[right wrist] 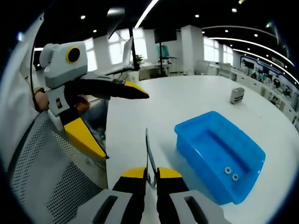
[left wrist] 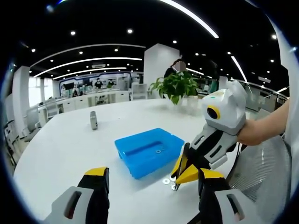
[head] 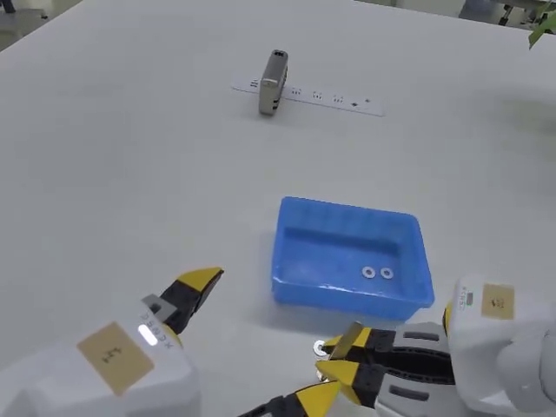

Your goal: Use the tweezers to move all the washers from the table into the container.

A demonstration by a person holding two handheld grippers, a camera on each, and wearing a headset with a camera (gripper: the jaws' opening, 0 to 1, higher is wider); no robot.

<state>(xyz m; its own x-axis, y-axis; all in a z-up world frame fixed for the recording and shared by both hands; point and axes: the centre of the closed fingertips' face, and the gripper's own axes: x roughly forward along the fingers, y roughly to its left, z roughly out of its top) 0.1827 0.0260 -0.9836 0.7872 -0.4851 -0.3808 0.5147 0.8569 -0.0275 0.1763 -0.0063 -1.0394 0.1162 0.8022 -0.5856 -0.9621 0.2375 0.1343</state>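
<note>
Right gripper (right wrist: 152, 173): my jaws are pressed together on the tweezers (right wrist: 148, 148), whose thin blade rises between them. I cannot tell whether the tips are closed. I judge the tight hold is what keeps so slim a tool from twisting.

Tweezer tips: in the left gripper view they are low at the table (head: 130, 174), just beside the loose washer (left wrist: 166, 180). I cannot tell whether they touch it. The tool is angled down to the surface, which suits getting a tip under a flat ring.

Left gripper (left wrist: 152, 174): jaws spread wide, holding nothing, to the left of the work. I judge it is kept back to leave the tweezers room.

Container (head: 347, 297): just beyond the loose washer, so the carry is short. Two washers (head: 378, 274) lie side by side on its floor, towards the right.

Judgement: one washer seen outside, the task well along but not done
</note>
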